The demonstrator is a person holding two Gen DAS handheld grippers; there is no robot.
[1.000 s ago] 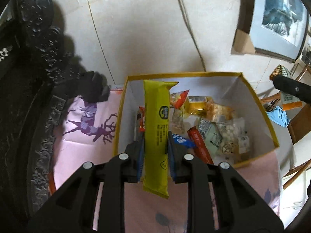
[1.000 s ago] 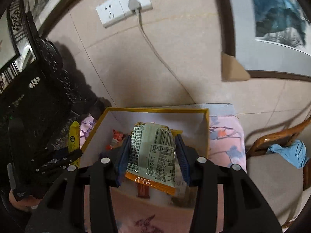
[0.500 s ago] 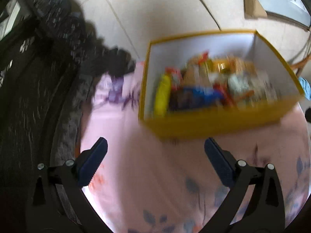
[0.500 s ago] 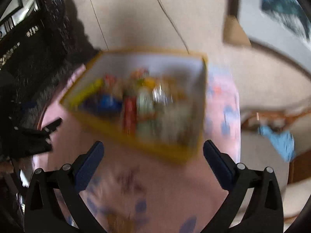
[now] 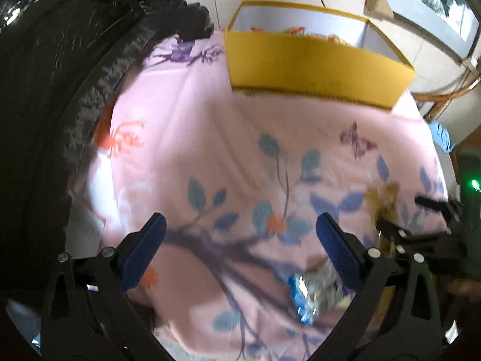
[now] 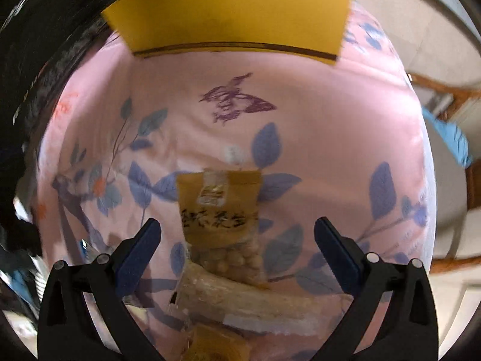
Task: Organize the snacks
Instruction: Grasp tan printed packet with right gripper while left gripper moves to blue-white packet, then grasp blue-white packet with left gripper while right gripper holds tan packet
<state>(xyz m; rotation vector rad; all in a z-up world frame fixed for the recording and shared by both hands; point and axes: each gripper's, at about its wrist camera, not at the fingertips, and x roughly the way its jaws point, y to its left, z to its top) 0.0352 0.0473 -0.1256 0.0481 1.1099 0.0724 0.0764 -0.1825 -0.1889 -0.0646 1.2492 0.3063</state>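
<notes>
Left gripper (image 5: 240, 248): my jaws stand wide apart with nothing between the blue pads (image 5: 144, 254), only pink cloth (image 5: 210, 138) under them. Both grippers were clamped on packets a second ago; both pairs of jaws have since sprung fully open and the yellow bar I held is gone from them.

Far left of my left view: dark carved furniture (image 5: 75, 69), too dim to make out. The box (image 5: 309, 63) sits at the far end of the cloth. From here I see mostly its yellow near wall; only slivers of orange packets show over the rim, the rest of the contents are hidden. Near right, just beside my right pad, lies a blurred blue-and-silver packet (image 5: 312, 291), partly cut off by the finger. Label unreadable. Farther right, my other tool shows as a dark smear over a brown packet.

Right gripper (image 6: 237, 246): jaws equally wide, pads touching nothing. Between them, on the cloth, lies a tan peanut packet (image 6: 221, 210); its clear lower half shows round nuts. Nearer to me, a pale long packet (image 6: 246, 303) lies across it, blurred. A yellow packet (image 6: 216, 346) at the bottom edge is cut off. The box's inside is hidden in this view. Far right: a chair with a blue cloth (image 6: 451, 141), smeared.
</notes>
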